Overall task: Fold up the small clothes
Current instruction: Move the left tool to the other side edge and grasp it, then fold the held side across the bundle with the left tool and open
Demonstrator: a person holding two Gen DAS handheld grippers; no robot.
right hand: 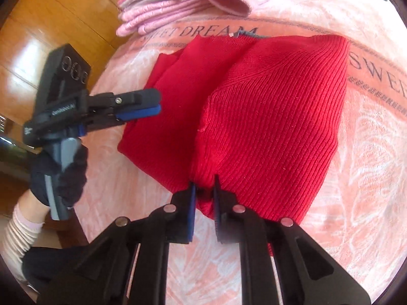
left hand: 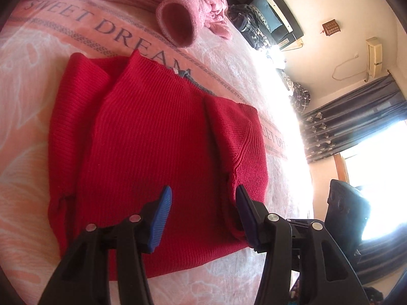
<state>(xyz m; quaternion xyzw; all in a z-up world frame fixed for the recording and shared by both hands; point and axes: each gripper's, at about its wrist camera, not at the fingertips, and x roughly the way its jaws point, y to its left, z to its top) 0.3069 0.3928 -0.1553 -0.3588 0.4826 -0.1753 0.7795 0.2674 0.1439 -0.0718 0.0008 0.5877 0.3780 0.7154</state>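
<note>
Right gripper point(right hand: 203, 190) — jaws nearly together, pinching a bunched near edge of the red knit sweater point(right hand: 267, 117). The rest of the sweater lies ahead of it on the pink blanket point(right hand: 356, 178), sleeves folded inward. Left gripper point(left hand: 203, 208) — jaws spread, hovering over the sweater's near hem, gripping nothing. Beyond the sweater: a stack of pink folded clothes point(right hand: 157, 12).

I am working in a home bedroom. A bed point(left hand: 30, 117) carries a pink blanket point(left hand: 241, 58) printed "SWEET DREAM", with folded pink clothes point(right hand: 162, 7) stacked at its far end. I note dark curtains point(left hand: 356, 117) at a bright window point(left hand: 376, 142), a wall-mounted air conditioner point(left hand: 375, 56), and a wooden floor point(right hand: 51, 25).
</note>
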